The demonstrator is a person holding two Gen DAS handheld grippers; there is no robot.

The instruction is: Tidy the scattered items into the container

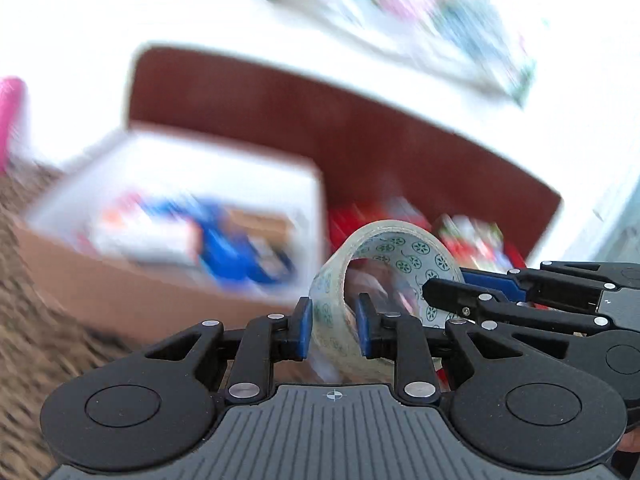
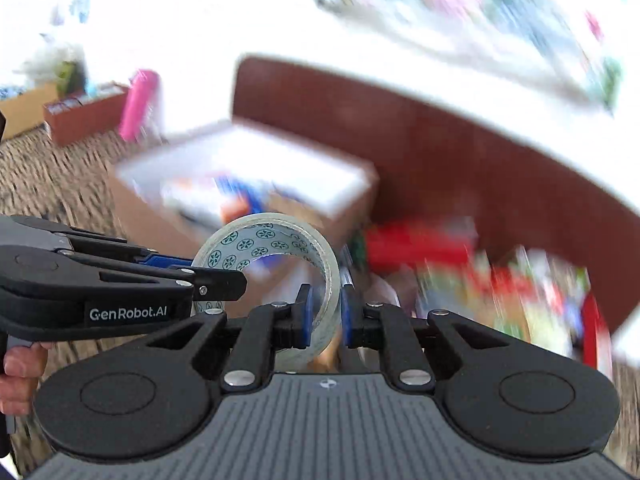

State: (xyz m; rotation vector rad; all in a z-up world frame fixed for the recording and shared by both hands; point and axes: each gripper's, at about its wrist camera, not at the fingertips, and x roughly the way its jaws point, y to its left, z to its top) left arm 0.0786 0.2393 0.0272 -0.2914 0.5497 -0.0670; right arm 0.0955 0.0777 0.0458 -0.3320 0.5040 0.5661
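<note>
A roll of clear tape with a green-patterned core is held in the air by both grippers. My left gripper is shut on the roll's near wall. My right gripper is shut on the roll from the other side. The right gripper's fingers come in from the right in the left wrist view. The left gripper's fingers come in from the left in the right wrist view. Behind the roll is a cardboard box with blurred items inside. The views are motion-blurred.
A dark red box with colourful packets stands behind and right of the cardboard box. A pink object and more boxes stand at the far left. The floor is brown speckled carpet.
</note>
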